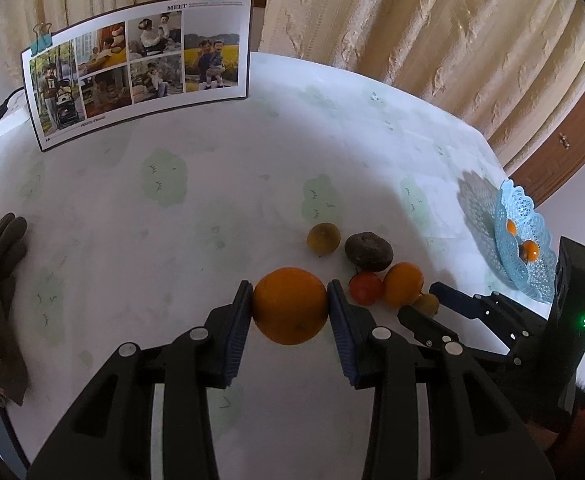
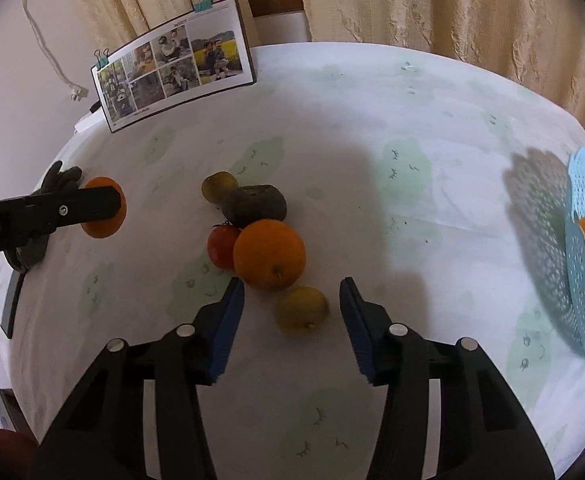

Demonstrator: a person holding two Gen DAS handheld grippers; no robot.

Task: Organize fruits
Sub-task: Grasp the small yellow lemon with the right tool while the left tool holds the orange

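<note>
Large orange (image 1: pixel 290 306) clamped in left tongs (image 1: pixel 289 304), frame centre. Right tongs (image 2: pixel 292 300) released, straddling yellowish fruit (image 2: pixel 301 309) without contact, on desk (image 2: pixel 372 120).

White tablecloth-covered table (image 2: pixel 372 128) carries a fruit cluster: yellow fruit (image 2: pixel 301 309) between the right fingers, orange (image 2: pixel 269 254), tomato (image 2: pixel 222 247), dark fruit (image 2: pixel 254 205) just beyond.

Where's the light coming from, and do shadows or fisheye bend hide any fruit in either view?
Left wrist: light from the right, basket casting a lacy shadow leftward; photo board bowed by fisheye; held orange sharp. Right wrist: same basket shadow, a broad soft shadow on the cloth, yellow fruit clear.
</note>
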